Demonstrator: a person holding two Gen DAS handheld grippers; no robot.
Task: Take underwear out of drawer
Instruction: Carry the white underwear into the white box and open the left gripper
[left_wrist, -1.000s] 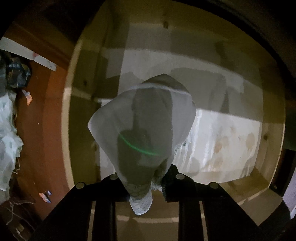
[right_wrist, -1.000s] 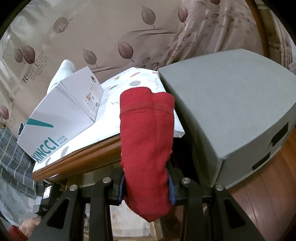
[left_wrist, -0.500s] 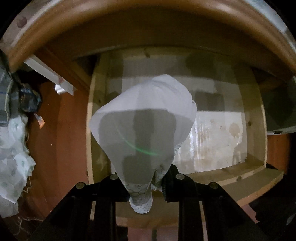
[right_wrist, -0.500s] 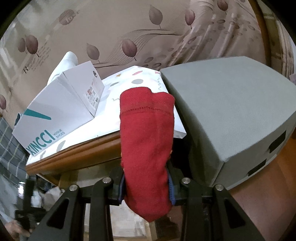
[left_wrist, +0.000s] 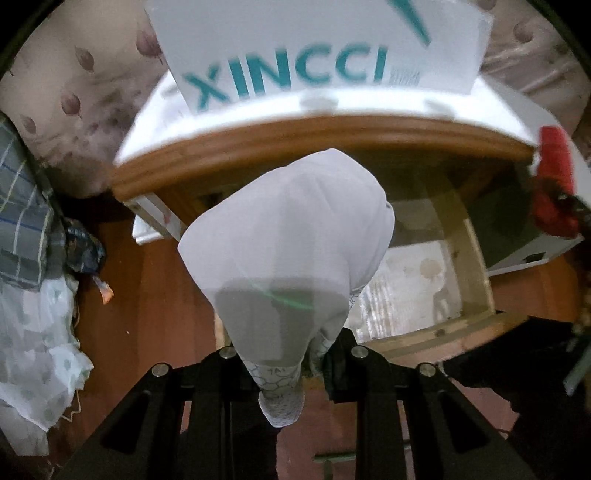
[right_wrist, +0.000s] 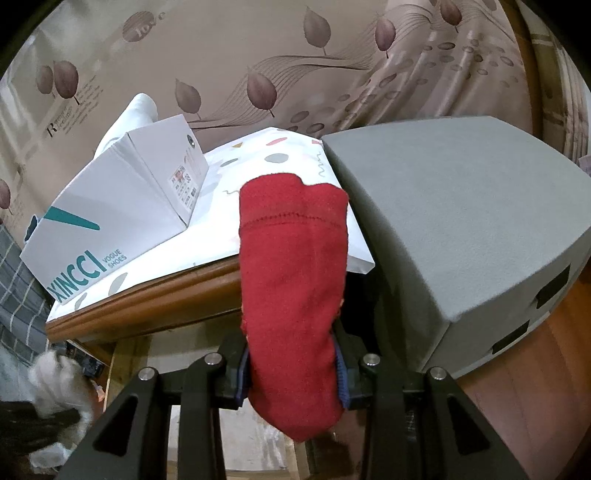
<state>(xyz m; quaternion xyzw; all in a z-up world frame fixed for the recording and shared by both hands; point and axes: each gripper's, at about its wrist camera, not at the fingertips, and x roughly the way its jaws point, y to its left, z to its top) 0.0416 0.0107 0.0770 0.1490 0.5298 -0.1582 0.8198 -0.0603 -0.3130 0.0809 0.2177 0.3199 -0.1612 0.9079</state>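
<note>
Your left hand-held gripper (left_wrist: 286, 360) is clamped on the white underwear (left_wrist: 288, 251). You hold it by its narrow patterned end, so the wide part fans out ahead of the fingers and hangs clear above the drawer (left_wrist: 476, 273). The drawer stands pulled out under the desk (left_wrist: 295, 136), at 3 o'clock of the cloth; its bare wooden floor shows no garment in the part visible.

Your right hand-held gripper (right_wrist: 293, 363) is clamped on the red underwear (right_wrist: 295, 277), folded double, with the fold poking below the pads. It is held out over the desk edge, between the shoe box (right_wrist: 122, 218) at 10 o'clock and a grey box (right_wrist: 461, 236) at 3 o'clock. In the left view that red piece appears at 3 o'clock, beside the desk corner.

Judgement: both pieces are out of the drawer, each pinched at one end so that it lifts free of the drawer walls.

Writing: the shoe box reads "XINCCI VOGUE SHOES" in teal, with a small printed label on its end, too small to read. The curtain (right_wrist: 258, 48) carries script, illegible.
</note>
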